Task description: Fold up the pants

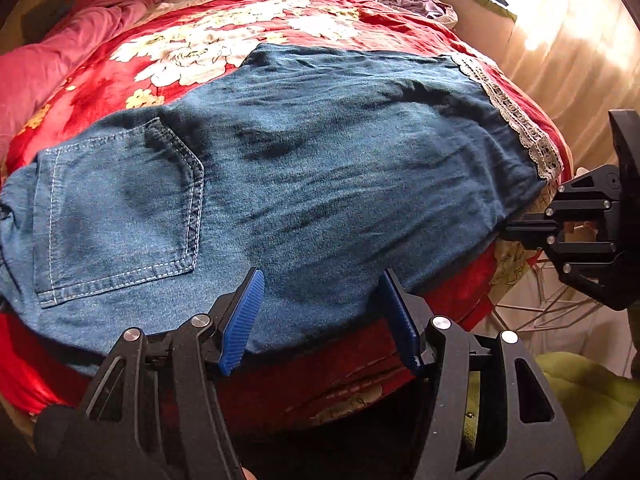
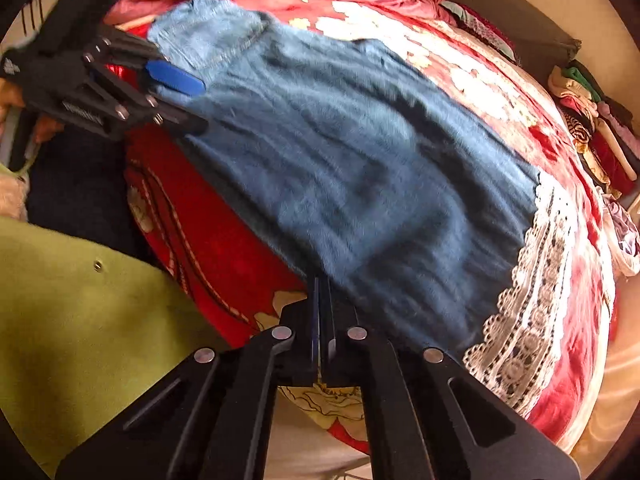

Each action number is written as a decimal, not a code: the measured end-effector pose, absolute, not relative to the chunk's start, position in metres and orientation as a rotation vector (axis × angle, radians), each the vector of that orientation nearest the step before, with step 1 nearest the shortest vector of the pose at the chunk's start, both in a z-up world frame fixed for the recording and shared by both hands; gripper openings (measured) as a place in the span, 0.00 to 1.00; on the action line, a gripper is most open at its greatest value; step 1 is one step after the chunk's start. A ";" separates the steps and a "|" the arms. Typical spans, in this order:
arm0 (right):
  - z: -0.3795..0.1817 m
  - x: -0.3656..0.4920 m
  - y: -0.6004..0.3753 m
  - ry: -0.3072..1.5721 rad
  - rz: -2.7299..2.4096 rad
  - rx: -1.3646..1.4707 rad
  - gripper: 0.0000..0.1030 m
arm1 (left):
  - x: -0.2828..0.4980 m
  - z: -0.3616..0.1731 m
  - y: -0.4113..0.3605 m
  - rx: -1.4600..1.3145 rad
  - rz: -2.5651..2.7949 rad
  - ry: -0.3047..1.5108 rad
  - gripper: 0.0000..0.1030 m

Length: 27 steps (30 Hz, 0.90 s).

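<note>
Pants: blue denim with lace hem, lay flat across red floral blanket, filling mid-frame | left gripper: lower centre, jaws stood apart over the near edge, gripping nothing | right gripper: bottom centre, jaws fully closed at the pants' edge; whether cloth was caught, unclear.

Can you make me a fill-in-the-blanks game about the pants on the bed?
1. The pants are the colour ____.
2. Their hem has a trim made of white ____.
3. The left gripper has its fingers ____, over the near edge of the pants.
4. The right gripper has its fingers ____ at that edge.

Missing words: blue; lace; open; shut
</note>
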State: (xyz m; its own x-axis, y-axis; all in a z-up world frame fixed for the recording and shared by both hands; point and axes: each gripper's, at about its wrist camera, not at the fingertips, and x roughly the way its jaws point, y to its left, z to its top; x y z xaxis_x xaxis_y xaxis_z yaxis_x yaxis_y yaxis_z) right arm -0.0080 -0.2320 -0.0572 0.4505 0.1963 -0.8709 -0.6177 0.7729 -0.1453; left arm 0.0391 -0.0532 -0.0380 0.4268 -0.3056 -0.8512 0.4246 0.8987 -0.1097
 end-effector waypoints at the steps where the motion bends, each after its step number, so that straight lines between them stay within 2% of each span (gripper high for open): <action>1: -0.055 -0.009 -0.233 0.980 0.531 -0.474 0.00 | 0.038 -0.038 -0.051 0.118 -0.461 1.035 0.50; 5: -0.026 -0.015 -0.238 0.872 0.567 -0.431 0.00 | 0.033 -0.030 -0.047 0.092 -0.475 1.011 0.50; 7: -0.026 -0.013 -0.231 0.857 0.561 -0.478 0.05 | 0.034 -0.030 -0.050 0.093 -0.477 1.012 0.50; 10: -0.037 -0.009 -0.215 0.878 0.584 -0.564 0.07 | 0.035 -0.033 -0.049 0.083 -0.477 1.020 0.51; 11: -0.039 -0.007 -0.208 0.879 0.594 -0.598 0.11 | 0.035 -0.032 -0.048 0.078 -0.477 1.020 0.51; 13: -0.043 -0.006 -0.199 0.874 0.608 -0.638 0.37 | 0.036 -0.033 -0.047 0.072 -0.478 1.021 0.52; 15: -0.045 -0.003 -0.193 0.860 0.608 -0.655 0.40 | 0.037 -0.034 -0.047 0.068 -0.482 1.024 0.54; 16: -0.047 -0.001 -0.191 0.859 0.607 -0.659 0.37 | 0.037 -0.035 -0.048 0.067 -0.484 1.025 0.55; 17: -0.049 0.002 -0.190 0.859 0.609 -0.655 0.30 | 0.038 -0.035 -0.048 0.068 -0.484 1.025 0.55; 18: -0.049 0.005 -0.189 0.862 0.630 -0.635 0.15 | 0.037 -0.035 -0.048 0.068 -0.486 1.024 0.56; 19: -0.048 0.006 -0.189 0.868 0.650 -0.613 0.09 | 0.036 -0.034 -0.048 0.064 -0.487 1.022 0.56; 23: -0.041 -0.004 -0.193 0.876 0.698 -0.606 0.06 | 0.037 -0.032 -0.040 0.032 -0.480 1.020 0.57; 24: -0.046 -0.007 -0.194 0.896 0.713 -0.601 0.00 | 0.038 -0.032 -0.039 0.021 -0.482 1.022 0.57; 27: -0.071 -0.007 -0.192 0.956 0.688 -0.647 0.00 | 0.039 -0.035 -0.038 0.009 -0.486 1.031 0.57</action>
State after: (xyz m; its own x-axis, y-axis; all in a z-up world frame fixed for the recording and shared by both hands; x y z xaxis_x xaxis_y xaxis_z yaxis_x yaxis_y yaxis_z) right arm -0.0070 -0.1919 -0.0710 0.4052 0.2333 -0.8840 -0.7642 0.6172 -0.1873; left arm 0.0391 -0.0378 -0.0348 0.4176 -0.3831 -0.8240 0.3910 0.8943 -0.2176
